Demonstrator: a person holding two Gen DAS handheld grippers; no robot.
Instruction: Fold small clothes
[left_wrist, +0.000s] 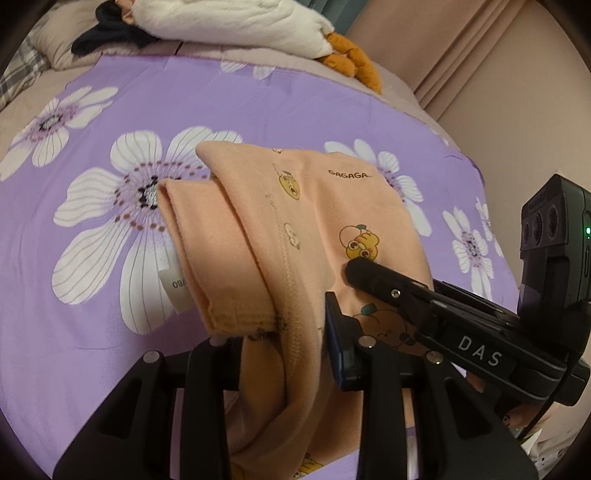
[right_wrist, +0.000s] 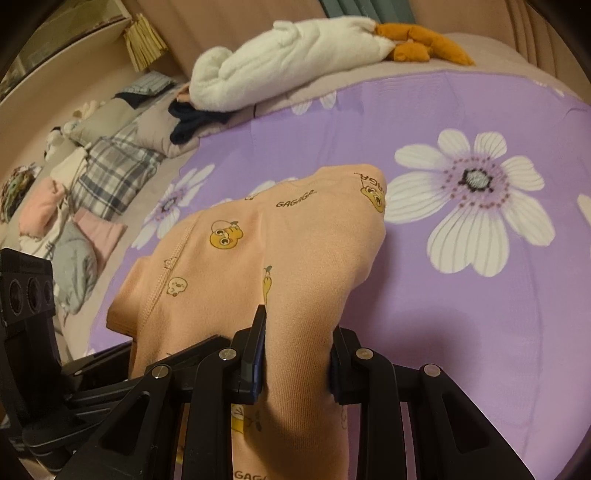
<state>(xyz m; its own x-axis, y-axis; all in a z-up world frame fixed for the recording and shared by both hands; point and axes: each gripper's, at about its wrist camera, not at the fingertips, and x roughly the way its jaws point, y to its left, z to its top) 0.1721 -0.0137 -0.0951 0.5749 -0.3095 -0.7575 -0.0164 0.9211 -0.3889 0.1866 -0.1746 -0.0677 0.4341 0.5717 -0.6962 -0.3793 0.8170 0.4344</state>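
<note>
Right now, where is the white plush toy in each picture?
Left wrist view: plush toy lies at the top edge, middle, behind the purple sheet.
Right wrist view: plush toy lies at the top, left of middle.
Shared landmark: its orange feet, on its right in both.

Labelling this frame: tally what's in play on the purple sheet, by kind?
Peach garment: 1
Tongs gripping it: 2, left tongs and right tongs
White plush toy at the far edge of the purple floral sheet: 1
Dark garment beside the plush: 1
Total: 5
</note>
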